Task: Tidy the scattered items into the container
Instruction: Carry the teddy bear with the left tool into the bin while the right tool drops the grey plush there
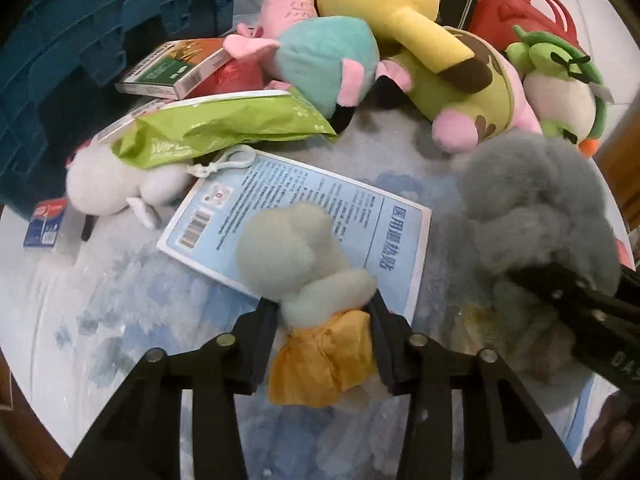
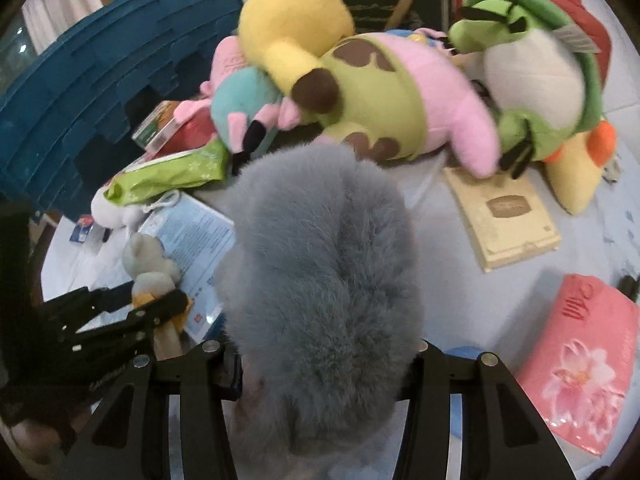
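Left wrist view: my left gripper (image 1: 324, 312) is clenched on the small white plush (image 1: 304, 256), a pale bear-like toy in an orange-yellow skirt; both fingers press its waist, head pointing away from me. Landmark for all positions: the blue leaflet (image 1: 320, 208), a printed sheet with a barcode lying flat on the table (image 1: 100, 308).

- Small white plush: over the leaflet's near edge, held above it; contact with the sheet cannot be judged.
- Grey furry plush (image 1: 532, 208): just right of the leaflet, gripped by my right gripper (image 1: 560, 284), which enters from the lower right.
- Green wipes pack (image 1: 224, 124): just beyond the leaflet's far edge, lying across a round white plush (image 1: 108, 188) at the leaflet's far-left corner.
- Blue crate (image 1: 80, 40): the container, beyond and left of the leaflet, behind the wipes pack.
- Pile of plush toys beyond the leaflet: teal-and-pink toy (image 1: 324, 56), yellow toy (image 1: 392, 0), pink-and-green toy (image 1: 476, 92), green bird-like toy (image 1: 560, 84) farthest right.

Right wrist view: my right gripper (image 2: 320, 364) has both fingers closed against the sides of the grey furry plush (image 2: 320, 260), which fills the centre of view. The leaflet (image 2: 196, 236) shows to its left, with my left gripper (image 2: 152, 296) holding the small plush (image 2: 150, 264) at its near-left edge. A tan box (image 2: 508, 220) and a pink tissue pack (image 2: 584, 360) lie well right of the leaflet.
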The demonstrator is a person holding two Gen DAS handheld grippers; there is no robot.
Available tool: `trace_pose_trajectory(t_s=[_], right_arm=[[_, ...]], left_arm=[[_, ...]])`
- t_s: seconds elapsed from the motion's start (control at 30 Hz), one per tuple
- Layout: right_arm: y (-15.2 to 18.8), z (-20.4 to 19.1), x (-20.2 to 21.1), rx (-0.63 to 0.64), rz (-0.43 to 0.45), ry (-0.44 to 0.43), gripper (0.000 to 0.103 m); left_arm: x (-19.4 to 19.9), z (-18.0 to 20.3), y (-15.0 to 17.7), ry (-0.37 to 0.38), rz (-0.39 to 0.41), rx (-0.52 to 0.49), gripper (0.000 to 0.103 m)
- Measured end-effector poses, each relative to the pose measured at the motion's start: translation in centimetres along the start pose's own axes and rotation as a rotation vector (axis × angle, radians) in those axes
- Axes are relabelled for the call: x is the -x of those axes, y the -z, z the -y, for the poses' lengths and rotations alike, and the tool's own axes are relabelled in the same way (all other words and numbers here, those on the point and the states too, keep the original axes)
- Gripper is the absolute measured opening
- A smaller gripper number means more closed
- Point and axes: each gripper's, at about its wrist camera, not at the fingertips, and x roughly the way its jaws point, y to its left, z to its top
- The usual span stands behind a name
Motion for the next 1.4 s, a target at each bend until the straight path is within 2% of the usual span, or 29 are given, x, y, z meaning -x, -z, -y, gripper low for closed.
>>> trace_pose_trajectory(t_s=[0.27,0.57,0.77,1.1,1.2,1.4], right_arm=[[-1.8,-2.1,2.7,0.067,0.039,-0.043,0.048],[-5.4,-5.6,8.0,0.151,0.158,-0.076,0.048],[-8.7,-9.1,11.3,0.227,0.250,-0.121,0.048],[-15.6,-19.6,13.7,0.312,0.386,-0.217,0.049],[-17.7,-22.9,14.2,0.333,0.425,-0.245,0.049],[-22.4,-30.8,14.2,0.351,0.498,-0.313,0.049]], left_arm=[[6.4,-0.2,-1.3,-0.042,0.110,0.003,0.042],[13.8,-1.2,-3.6,-0.080,0.247,0.013,0.042],[19.2,-3.7,-5.1,-0.129,0.359,0.027,0.042],[26.5,-11.8,-9.1,-0.178,0.536,0.060,0.042],[28.8,-15.8,-11.4,-0.180,0.595,0.059,0.042],[31.0,-25.6,-17.0,-0.228,0.632,0.091,0.042]])
